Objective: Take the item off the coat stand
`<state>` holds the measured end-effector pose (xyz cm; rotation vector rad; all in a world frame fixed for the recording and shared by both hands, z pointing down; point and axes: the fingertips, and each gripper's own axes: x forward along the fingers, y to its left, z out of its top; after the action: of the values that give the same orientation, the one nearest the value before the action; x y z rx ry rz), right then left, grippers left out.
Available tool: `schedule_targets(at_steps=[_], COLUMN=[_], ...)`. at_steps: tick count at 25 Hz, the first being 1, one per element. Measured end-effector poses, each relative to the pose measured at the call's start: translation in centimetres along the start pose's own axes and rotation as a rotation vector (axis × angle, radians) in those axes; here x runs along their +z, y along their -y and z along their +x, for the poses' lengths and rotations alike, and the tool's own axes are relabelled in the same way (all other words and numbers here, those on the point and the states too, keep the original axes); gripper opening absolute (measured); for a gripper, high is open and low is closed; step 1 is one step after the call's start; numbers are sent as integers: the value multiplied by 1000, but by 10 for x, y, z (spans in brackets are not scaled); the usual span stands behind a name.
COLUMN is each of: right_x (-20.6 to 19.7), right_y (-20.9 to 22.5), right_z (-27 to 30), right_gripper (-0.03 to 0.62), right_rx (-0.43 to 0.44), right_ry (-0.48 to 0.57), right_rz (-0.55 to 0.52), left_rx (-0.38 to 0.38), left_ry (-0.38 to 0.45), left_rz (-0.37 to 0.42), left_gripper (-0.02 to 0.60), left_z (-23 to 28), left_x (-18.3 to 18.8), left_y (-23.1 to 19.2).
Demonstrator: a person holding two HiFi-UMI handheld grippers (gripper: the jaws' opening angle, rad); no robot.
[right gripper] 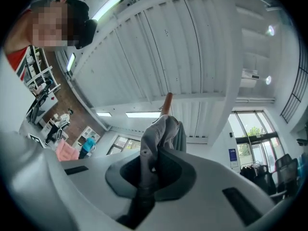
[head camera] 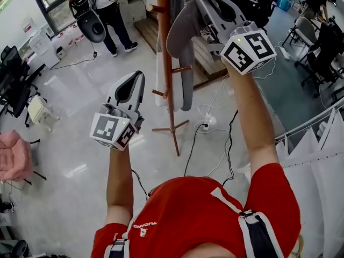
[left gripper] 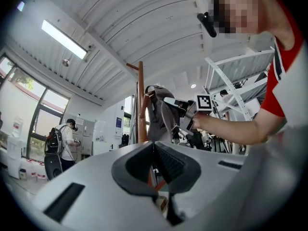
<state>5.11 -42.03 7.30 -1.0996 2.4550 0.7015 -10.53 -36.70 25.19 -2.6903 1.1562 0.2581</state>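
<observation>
A wooden coat stand [head camera: 164, 42] rises from the floor ahead of me. A grey garment [head camera: 180, 34] hangs from its top, draped down the right side. My right gripper [head camera: 201, 1] is raised high and shut on a fold of that garment [right gripper: 156, 138], which runs up between the jaws to the stand's tip [right gripper: 167, 102]. My left gripper [head camera: 137, 78] is held lower, left of the pole, shut with nothing in it. The left gripper view looks past its own jaws [left gripper: 155, 146] at the stand [left gripper: 140, 105], the garment [left gripper: 159, 117] and the right gripper [left gripper: 175, 103].
A person with a backpack [head camera: 110, 9] stands at the back left. Black office chairs [head camera: 13, 74] and a pink seat [head camera: 13, 155] line the left. Cables and a power strip [head camera: 207, 123] lie by the stand's feet. A white frame [head camera: 317, 138] stands at the right.
</observation>
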Motion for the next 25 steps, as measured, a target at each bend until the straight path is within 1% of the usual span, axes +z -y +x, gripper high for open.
schedule_targets(at_steps=[6, 14, 19, 25], right_x=[18, 19, 13, -3], right_y=[9, -2, -29, -88], right_z=[-21, -60, -92, -127], right_gripper=[37, 37, 37, 37], right_rx=[-73, -100, -72, 11], right_ry=[30, -11, -38, -91], right_rz=[-34, -60, -50, -69], left_rx=[-24, -62, -84, -98], left_ry=[0, 13, 30, 47], left_rz=[-12, -38, -60, -79], left_gripper=[12, 12, 12, 12], left_z=[-2, -6, -8, -14], left_x=[-2, 1, 3, 8], left_y=[5, 17, 31, 52])
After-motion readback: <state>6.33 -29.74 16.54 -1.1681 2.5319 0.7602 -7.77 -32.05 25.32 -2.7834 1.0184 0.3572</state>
